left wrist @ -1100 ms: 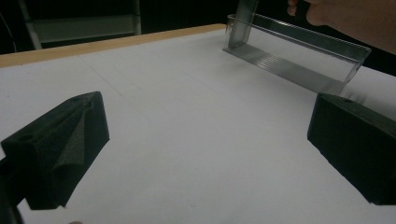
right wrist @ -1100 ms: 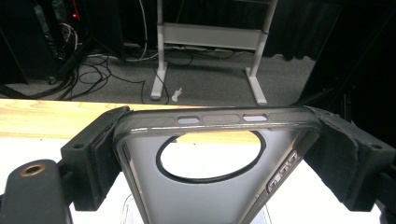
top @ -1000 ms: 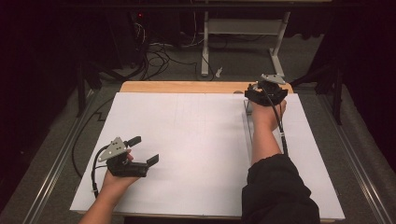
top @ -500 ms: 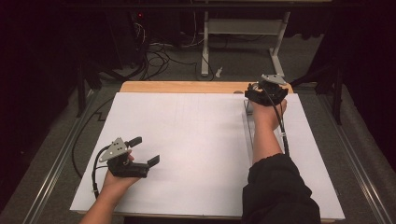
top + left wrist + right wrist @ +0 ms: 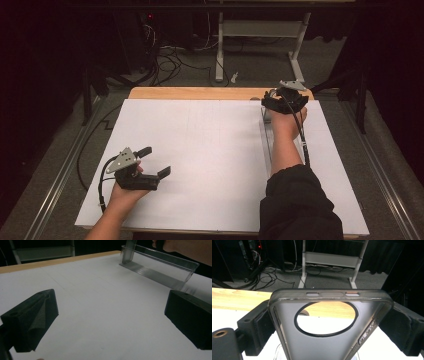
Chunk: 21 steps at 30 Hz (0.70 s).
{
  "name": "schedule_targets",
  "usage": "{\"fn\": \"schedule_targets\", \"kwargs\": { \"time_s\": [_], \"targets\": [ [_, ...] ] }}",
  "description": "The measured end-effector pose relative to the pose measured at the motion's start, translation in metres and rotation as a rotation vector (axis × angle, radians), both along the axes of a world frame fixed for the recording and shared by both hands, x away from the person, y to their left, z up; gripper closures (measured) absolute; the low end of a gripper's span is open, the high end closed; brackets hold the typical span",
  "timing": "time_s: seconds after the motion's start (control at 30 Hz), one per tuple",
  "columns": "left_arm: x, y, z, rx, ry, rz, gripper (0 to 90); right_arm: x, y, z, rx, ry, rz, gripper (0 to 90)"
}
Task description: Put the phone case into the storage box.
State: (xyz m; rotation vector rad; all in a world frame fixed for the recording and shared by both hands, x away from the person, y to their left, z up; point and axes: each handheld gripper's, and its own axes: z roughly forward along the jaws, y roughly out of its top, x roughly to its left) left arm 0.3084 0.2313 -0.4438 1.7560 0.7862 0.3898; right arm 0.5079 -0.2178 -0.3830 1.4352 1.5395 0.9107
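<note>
A clear, frosted phone case (image 5: 294, 345) with a round camera cutout has its far end between the jaws of my right gripper (image 5: 327, 325). Those jaws have just been opening, and their pads (image 5: 263, 322) now stand close beside the case's edges without squeezing it. In the high view the right gripper (image 5: 282, 96) is at the table's far right, with the case (image 5: 266, 137) running back under the forearm. My left gripper (image 5: 156, 161) hovers low at the near left, jaws wide apart with nothing between them. In the left gripper view (image 5: 110, 317) the case (image 5: 160, 265) shows far off.
A large white sheet (image 5: 200, 150) covers the wooden table (image 5: 190, 93). Beyond the far edge are dark floor, tangled cables (image 5: 170, 60) and a white table frame (image 5: 260, 35). Metal rails (image 5: 60, 175) run along both sides.
</note>
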Motion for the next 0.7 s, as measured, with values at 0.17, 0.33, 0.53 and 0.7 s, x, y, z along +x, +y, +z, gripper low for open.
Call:
{"fn": "schedule_targets", "kwargs": {
  "time_s": [0.17, 0.33, 0.53, 0.7],
  "targets": [
    [0.0001, 0.0001, 0.0, 0.0, 0.001, 0.0, 0.2, 0.0003, 0.0001, 0.0003, 0.008, -0.006, 0.006, 4.4],
    [-0.0001, -0.0001, 0.0001, 0.001, 0.002, -0.002, 0.2, 0.0009, -0.0012, 0.0003, 0.022, -0.006, 0.012, 0.2],
    [0.0001, 0.0, -0.0001, 0.0, 0.003, 0.0, 0.2, 0.0009, -0.0011, 0.0005, 0.025, -0.012, 0.032, 0.1],
    [0.0001, -0.0005, -0.0001, 0.0, 0.004, 0.0, 0.2, -0.0006, -0.0017, 0.0023, 0.024, -0.008, 0.049, 0.1]
  ]
}}
